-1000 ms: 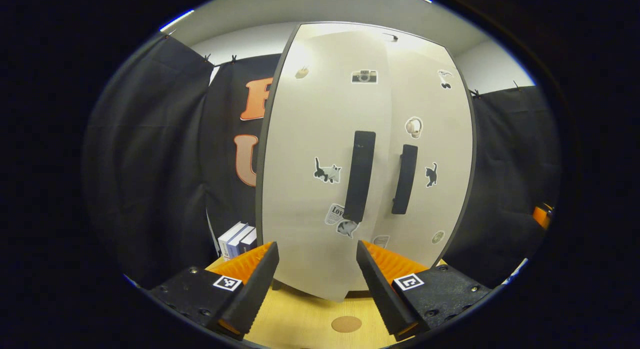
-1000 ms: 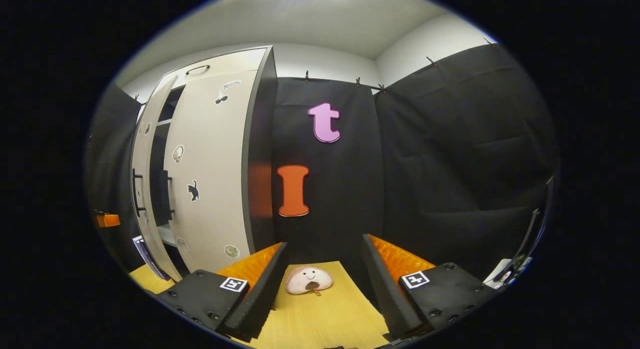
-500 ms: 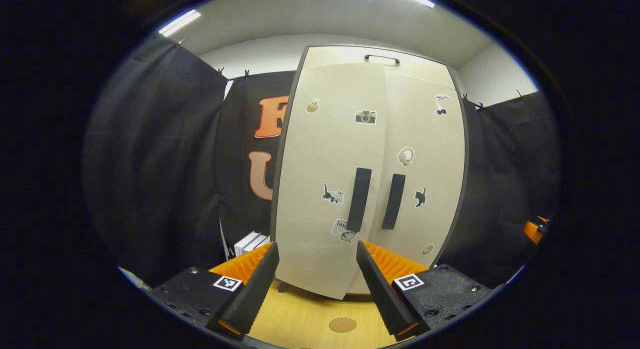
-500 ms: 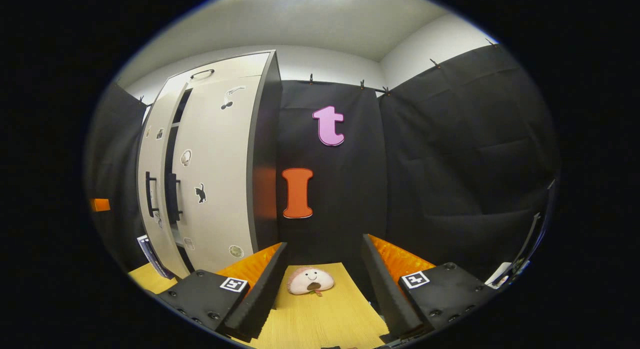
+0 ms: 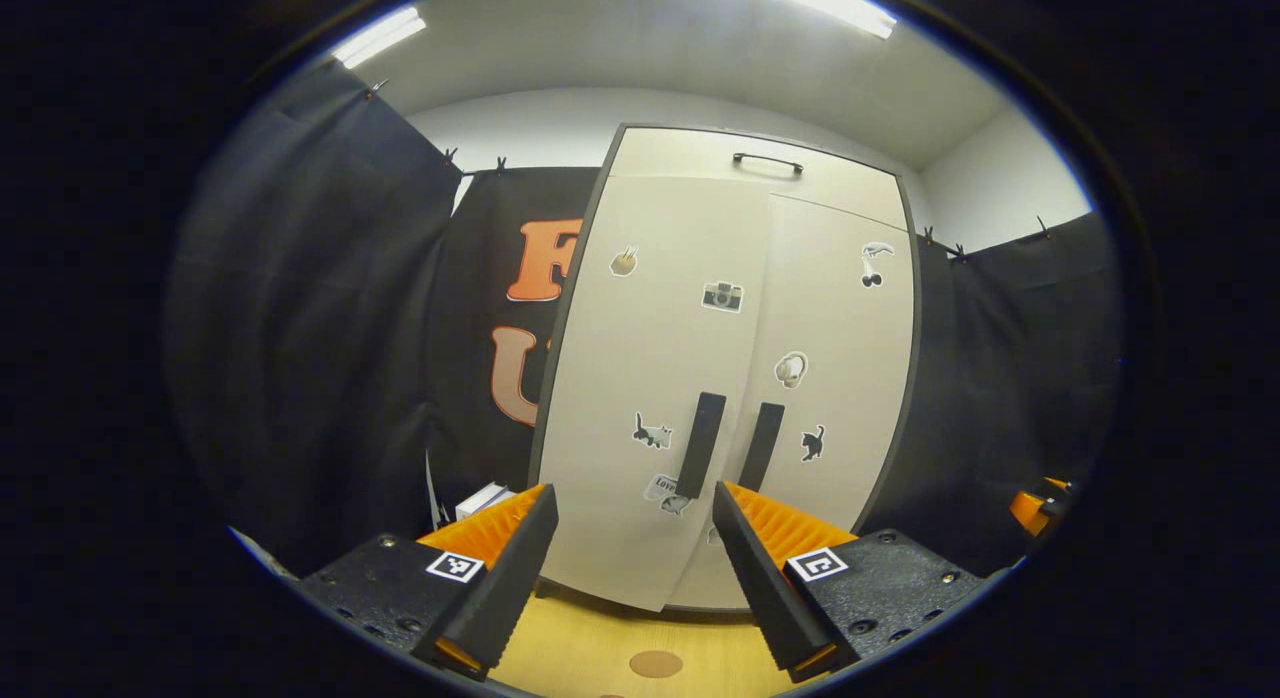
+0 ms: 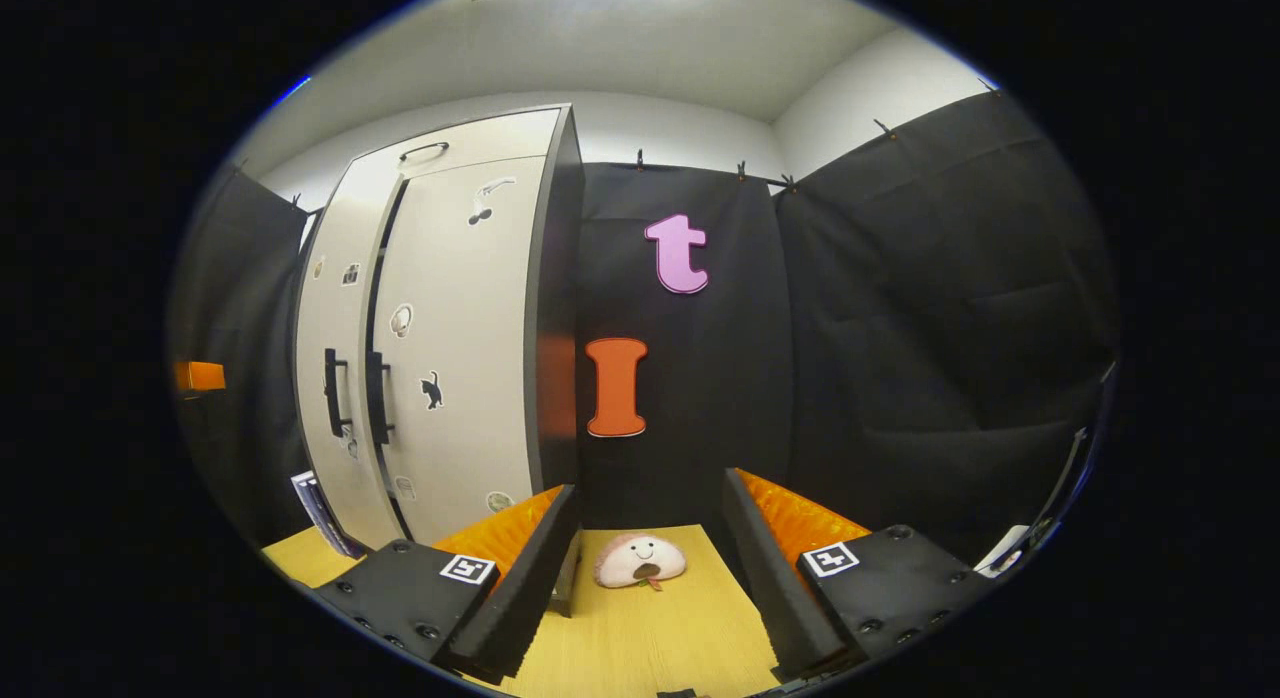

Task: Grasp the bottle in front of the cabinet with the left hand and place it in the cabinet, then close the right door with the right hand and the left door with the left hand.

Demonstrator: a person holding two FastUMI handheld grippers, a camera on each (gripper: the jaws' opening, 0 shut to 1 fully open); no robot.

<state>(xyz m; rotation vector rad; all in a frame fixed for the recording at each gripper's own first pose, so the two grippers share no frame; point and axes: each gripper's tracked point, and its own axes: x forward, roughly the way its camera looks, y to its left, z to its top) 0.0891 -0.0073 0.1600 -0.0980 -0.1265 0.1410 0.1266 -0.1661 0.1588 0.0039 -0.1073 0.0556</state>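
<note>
Left gripper view gave us the cabinet (image 5: 735, 378) standing in the middle of the frame, with the left door (image 5: 650, 398) and right door (image 5: 835, 378) both nearly flat against its front. The left door's lower edge stood a little proud of the cabinet (not quite home, as far as we could judge). Two dark handles (image 5: 700, 444) ran side by side along the seam. We could not see the bottle; with the doors this far shut, whatever sits inside the cabinet was hidden from us. The left gripper (image 5: 632, 568) sat at the bottom of the frame, jaws spread wide with nothing between them, above the wooden table (image 5: 600, 653). A few books (image 5: 480, 500) showed at lower left beside the cabinet.

In the right gripper view we saw the right gripper (image 6: 650, 568) at bottom centre, likewise spread wide and holding nothing. A small smiling plush toy (image 6: 640, 561) lay on the table between its fingers, apart from both.
</note>
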